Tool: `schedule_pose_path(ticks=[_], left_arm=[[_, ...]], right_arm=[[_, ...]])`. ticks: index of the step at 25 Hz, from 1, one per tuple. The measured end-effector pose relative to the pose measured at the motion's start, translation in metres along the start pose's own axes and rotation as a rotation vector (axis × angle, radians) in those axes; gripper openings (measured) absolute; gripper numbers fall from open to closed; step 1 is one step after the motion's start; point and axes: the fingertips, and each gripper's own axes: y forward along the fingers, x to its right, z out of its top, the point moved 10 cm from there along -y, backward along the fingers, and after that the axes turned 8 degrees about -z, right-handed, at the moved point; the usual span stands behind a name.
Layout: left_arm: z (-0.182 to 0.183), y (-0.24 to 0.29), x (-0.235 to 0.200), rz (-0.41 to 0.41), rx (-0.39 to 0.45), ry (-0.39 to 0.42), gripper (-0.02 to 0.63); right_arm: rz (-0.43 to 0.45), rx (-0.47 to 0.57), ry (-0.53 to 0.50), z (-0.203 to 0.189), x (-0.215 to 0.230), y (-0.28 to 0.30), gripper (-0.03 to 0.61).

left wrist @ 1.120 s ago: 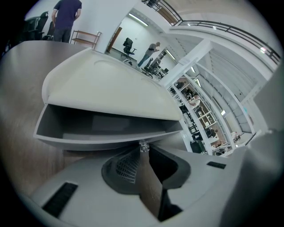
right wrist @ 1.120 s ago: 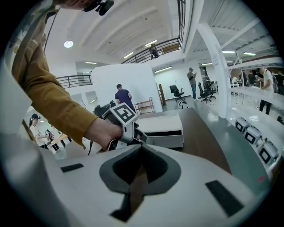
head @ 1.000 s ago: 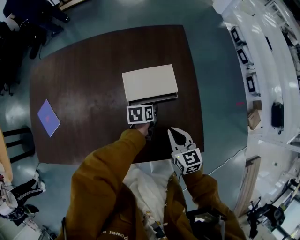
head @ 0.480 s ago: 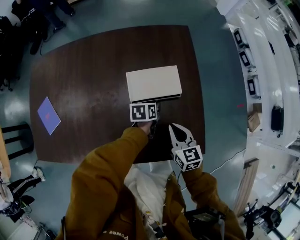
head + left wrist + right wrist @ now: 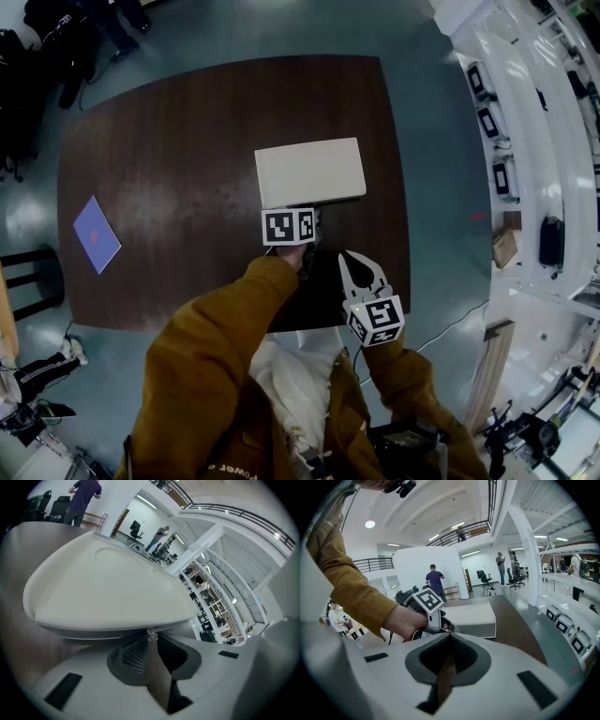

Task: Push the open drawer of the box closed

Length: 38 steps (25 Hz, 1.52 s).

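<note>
A flat cream box (image 5: 309, 172) lies on the dark wooden table (image 5: 169, 150), right of centre. Its drawer front faces me and looks level with the box's front edge. My left gripper (image 5: 316, 214) is shut, its tips pressed against that front with nothing held. In the left gripper view the box (image 5: 108, 588) fills the frame just beyond the closed tips (image 5: 151, 635). My right gripper (image 5: 351, 257) hovers shut and empty over the table's near right part, apart from the box. The right gripper view looks over its jaws (image 5: 450, 637) to the box (image 5: 471, 616) and the left gripper's marker cube (image 5: 426, 599).
A blue sheet (image 5: 97, 234) lies near the table's left edge. The table's right edge (image 5: 401, 187) is close to the box. Dark chairs (image 5: 37, 56) stand on the floor beyond the far left corner. White shelving (image 5: 525, 141) runs along the right.
The left gripper has pushed forward against the drawer front. The drawer, which stuck out a little, has slid in. The right gripper has barely moved.
</note>
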Motion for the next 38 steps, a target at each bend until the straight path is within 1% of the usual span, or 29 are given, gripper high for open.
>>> schedule_pose_path(ticks=[3,6,7,8,9,14,19,23,24,29,30,33,36,38], left_arm=[[-0.002,0.003,0.000,0.000,0.011,-0.008,0.069],[-0.003,0.006,0.005,-0.011,0.008,0.027,0.070],[-0.004,0.006,0.007,-0.024,0.003,0.041,0.084],[-0.005,0.004,0.008,-0.037,-0.002,0.052,0.116],[-0.005,0.002,0.009,-0.047,-0.007,0.062,0.129],[-0.019,-0.010,0.020,-0.078,-0.038,0.106,0.146],[-0.041,-0.025,0.034,-0.107,-0.059,0.179,0.146],[-0.055,-0.042,0.052,-0.119,-0.064,0.262,0.144],[-0.059,-0.047,0.058,-0.124,-0.060,0.286,0.139],[-0.075,-0.077,0.091,-0.145,-0.013,0.416,0.046],[-0.079,-0.084,0.097,-0.149,-0.005,0.446,0.036],[-0.092,-0.109,0.110,-0.146,0.019,0.530,0.031],[-0.105,-0.137,0.124,-0.145,0.052,0.594,0.006],[-0.112,-0.156,0.134,-0.140,0.073,0.638,0.006]], right_arm=[[0.001,-0.003,0.000,-0.003,0.001,-0.002,0.003],[-0.005,-0.002,0.005,-0.006,0.005,-0.007,0.003],[-0.006,-0.002,0.006,-0.007,0.005,-0.008,0.003],[-0.008,-0.002,0.009,-0.007,0.005,-0.009,0.003],[-0.008,0.000,0.012,-0.006,0.005,-0.009,0.003],[-0.014,0.010,0.012,-0.005,0.005,-0.015,0.003],[-0.016,0.025,0.012,0.000,0.002,-0.024,0.003],[-0.015,0.044,0.005,0.003,0.000,-0.033,0.003],[-0.014,0.049,0.003,0.005,0.000,-0.036,0.003],[0.000,0.074,-0.001,0.010,-0.004,-0.053,0.003],[0.003,0.081,-0.002,0.012,-0.006,-0.056,0.003],[0.014,0.102,0.000,0.016,-0.012,-0.069,0.003],[0.029,0.125,0.019,0.021,-0.019,-0.085,0.003],[0.044,0.141,0.033,0.023,-0.026,-0.096,0.003]])
